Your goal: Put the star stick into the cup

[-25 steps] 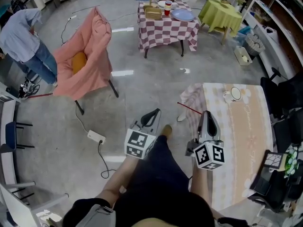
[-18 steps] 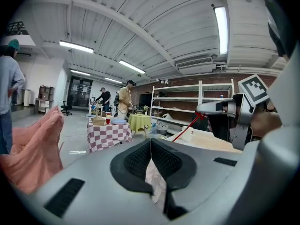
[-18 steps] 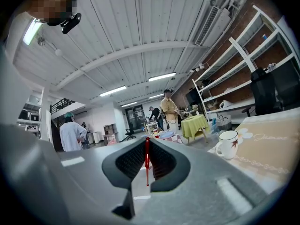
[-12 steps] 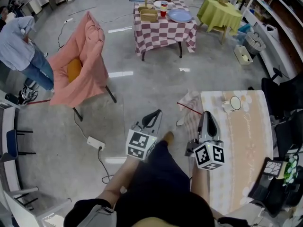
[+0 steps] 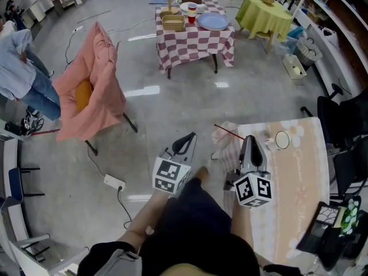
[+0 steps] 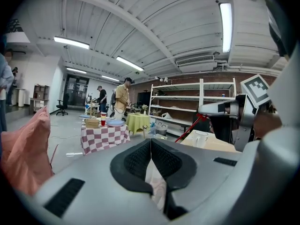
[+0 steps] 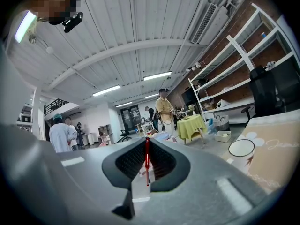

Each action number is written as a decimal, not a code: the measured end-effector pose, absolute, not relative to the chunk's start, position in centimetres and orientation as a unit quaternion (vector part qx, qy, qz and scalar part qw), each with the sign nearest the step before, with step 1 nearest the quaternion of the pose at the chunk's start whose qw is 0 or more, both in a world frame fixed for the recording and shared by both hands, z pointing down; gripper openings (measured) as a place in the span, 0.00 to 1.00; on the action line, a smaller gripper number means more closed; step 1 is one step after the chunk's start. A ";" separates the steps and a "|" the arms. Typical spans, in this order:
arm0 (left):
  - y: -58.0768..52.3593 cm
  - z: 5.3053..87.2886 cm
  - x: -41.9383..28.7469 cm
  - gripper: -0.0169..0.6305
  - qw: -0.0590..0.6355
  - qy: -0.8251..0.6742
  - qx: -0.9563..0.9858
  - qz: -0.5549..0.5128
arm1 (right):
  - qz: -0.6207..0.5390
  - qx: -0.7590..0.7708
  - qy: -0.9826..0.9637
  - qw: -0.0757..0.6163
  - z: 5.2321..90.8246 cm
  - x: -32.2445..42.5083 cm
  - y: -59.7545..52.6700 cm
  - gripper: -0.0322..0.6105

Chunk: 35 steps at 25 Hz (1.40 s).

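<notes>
At the table (image 5: 299,183) edge, right gripper (image 5: 251,140) pinches the star stick (image 5: 229,131).

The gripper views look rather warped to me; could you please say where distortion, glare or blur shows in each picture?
Left gripper view: fisheye, dark corners, ceiling lamp blown out. Right gripper view: same dark corners, star stick crisp between the jaws. Head view: pale glare patches on the floor.

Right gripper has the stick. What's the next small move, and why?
Probably swing the right gripper rightward toward the cup on the table. Its jaws are shut on the star stick, which juts out to the left, away from the cup. The cup stands upright with its mouth open, just beside the gripper's tips.
</notes>
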State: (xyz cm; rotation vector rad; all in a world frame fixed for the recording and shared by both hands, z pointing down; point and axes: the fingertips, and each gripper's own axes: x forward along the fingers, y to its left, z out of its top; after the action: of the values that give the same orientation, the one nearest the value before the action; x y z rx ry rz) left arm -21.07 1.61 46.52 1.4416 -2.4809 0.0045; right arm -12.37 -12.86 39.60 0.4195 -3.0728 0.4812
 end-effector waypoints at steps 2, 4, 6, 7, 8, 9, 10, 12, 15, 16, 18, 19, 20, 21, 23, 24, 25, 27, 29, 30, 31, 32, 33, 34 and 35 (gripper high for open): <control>0.4 46.3 -21.8 0.05 0.135 -0.854 0.503 0.002 | 0.154 0.138 -0.978 -0.001 39.3 -13.0 -13.9 0.07; -0.9 46.0 -22.4 0.05 0.135 -0.851 0.508 0.005 | 0.154 0.141 -0.978 -0.003 39.0 -13.8 -15.0 0.07; -2.0 45.7 -23.2 0.05 0.133 -0.849 0.512 0.007 | 0.154 0.142 -0.978 -0.004 38.9 -14.7 -16.0 0.07; -2.5 45.7 -23.7 0.05 0.132 -0.849 0.512 0.007 | 0.153 0.142 -0.978 -0.004 38.9 -15.2 -16.5 0.07; -2.9 45.6 -24.2 0.05 0.131 -0.849 0.512 0.007 | 0.153 0.141 -0.978 -0.005 38.9 -15.8 -16.9 0.07; -3.3 45.5 -24.7 0.05 0.130 -0.849 0.512 0.007 | 0.152 0.139 -0.978 -0.005 38.9 -16.3 -17.2 0.07; -3.7 45.5 -25.2 0.05 0.128 -0.850 0.512 0.007 | 0.152 0.137 -0.979 -0.007 38.8 -16.8 -17.6 0.07; -4.6 45.4 -25.9 0.05 0.126 -0.850 0.511 0.008 | 0.151 0.134 -0.979 -0.010 38.6 -17.7 -18.4 0.07; -5.9 45.2 -26.9 0.05 0.122 -0.852 0.510 0.007 | 0.150 0.128 -0.980 -0.014 38.4 -18.7 -19.6 0.07; -6.4 45.1 -27.2 0.05 0.121 -0.852 0.510 0.007 | 0.150 0.128 -0.980 -0.015 38.3 -19.0 -19.9 0.07; -7.4 45.1 -27.7 0.05 0.120 -0.850 0.514 0.008 | 0.152 0.129 -0.980 -0.018 38.4 -19.5 -20.7 0.07; -7.8 45.1 -27.9 0.05 0.119 -0.848 0.517 0.009 | 0.154 0.131 -0.979 -0.018 38.4 -19.7 -21.0 0.07; -8.3 45.2 -28.0 0.05 0.119 -0.846 0.520 0.009 | 0.155 0.133 -0.979 -0.018 38.5 -19.9 -21.4 0.07; -8.7 45.3 -28.1 0.05 0.119 -0.844 0.523 0.010 | 0.156 0.134 -0.978 -0.019 38.7 -20.0 -21.6 0.07; -9.5 45.4 -28.4 0.05 0.120 -0.841 0.527 0.007 | 0.159 0.137 -0.978 -0.020 38.9 -20.2 -22.2 0.07; -9.9 45.5 -28.6 0.05 0.123 -0.839 0.530 0.005 | 0.160 0.139 -0.977 -0.020 39.0 -20.3 -22.5 0.07; -10.2 45.6 -28.7 0.05 0.125 -0.837 0.532 0.002 | 0.161 0.141 -0.977 -0.021 39.1 -20.3 -22.8 0.07; -10.9 45.8 -28.8 0.05 0.128 -0.834 0.537 0.000 | 0.163 0.147 -0.975 -0.022 39.3 -20.3 -23.4 0.07; -11.6 46.0 -28.9 0.05 0.128 -0.830 0.543 0.002 | 0.164 0.152 -0.974 -0.024 39.5 -20.2 -23.8 0.07; -11.9 46.0 -28.9 0.05 0.128 -0.828 0.546 0.003 | 0.165 0.154 -0.974 -0.024 39.6 -20.2 -24.1 0.07; -12.2 46.1 -29.0 0.05 0.128 -0.826 0.548 0.005 | 0.166 0.157 -0.973 -0.025 39.6 -20.2 -24.3 0.07; -12.6 46.1 -29.0 0.05 0.128 -0.825 0.551 0.006 | 0.167 0.160 -0.973 -0.025 39.7 -20.2 -24.5 0.07; -12.8 46.2 -29.1 0.05 0.127 -0.823 0.554 0.007 | 0.167 0.163 -0.972 -0.026 39.8 -20.3 -24.7 0.07; -13.1 46.3 -29.1 0.05 0.127 -0.821 0.557 0.008 | 0.167 0.166 -0.971 -0.027 39.8 -20.2 -25.0 0.07; -13.4 46.4 -29.0 0.05 0.127 -0.818 0.560 0.008 | 0.167 0.170 -0.971 -0.028 39.8 -20.2 -25.2 0.07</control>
State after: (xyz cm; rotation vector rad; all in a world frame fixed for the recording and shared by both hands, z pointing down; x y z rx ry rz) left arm -29.02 -13.36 46.38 1.6303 -2.3819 0.0245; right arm -20.17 -25.16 39.83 0.5441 -3.1058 0.5355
